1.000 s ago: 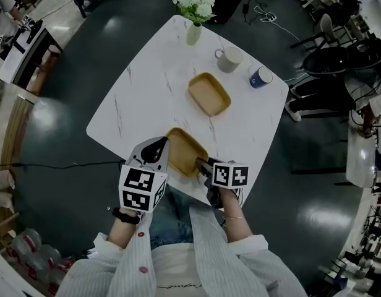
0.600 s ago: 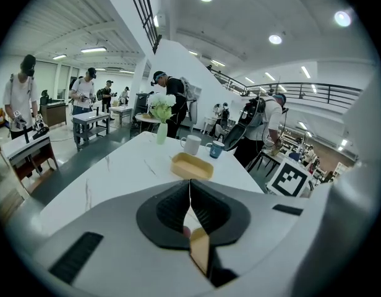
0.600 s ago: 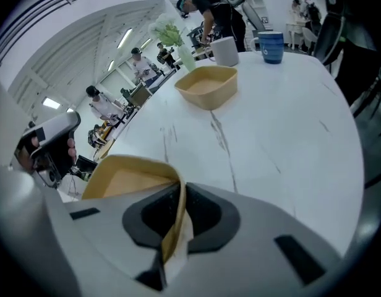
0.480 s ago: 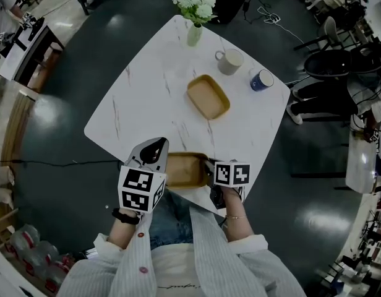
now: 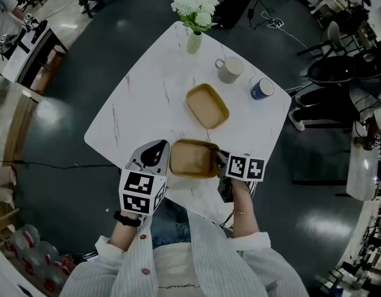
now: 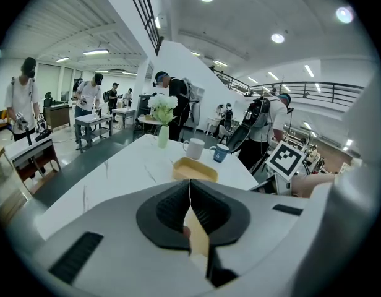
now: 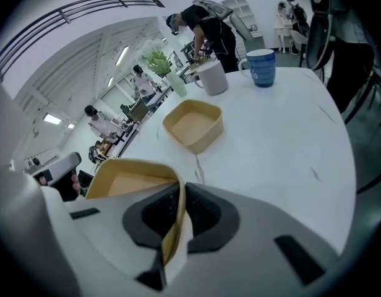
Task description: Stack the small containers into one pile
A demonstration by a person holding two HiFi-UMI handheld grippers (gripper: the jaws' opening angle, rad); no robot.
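Two shallow yellow containers are on the white table (image 5: 144,98). The far container (image 5: 207,106) (image 7: 193,125) (image 6: 195,170) rests near the table's middle. The near container (image 5: 192,159) (image 7: 132,181) appears raised just off the table by the front edge. My right gripper (image 5: 216,159) (image 7: 175,218) is shut on its right rim, with the thin wall pinched between the jaws. My left gripper (image 5: 158,150) (image 6: 189,209) is shut just beside that container's left rim. A thin pale strip shows in its slit; I cannot tell what it is.
A vase of white flowers (image 5: 194,39) stands at the table's far corner. A grey mug (image 5: 230,70) and a blue mug (image 5: 261,90) sit beyond the far container, to the right. Chairs, desks and people surround the table on the dark floor.
My right gripper has shut on the near container's rim. It turned the container square and carried it up and a little toward the far one. The left gripper stayed put.
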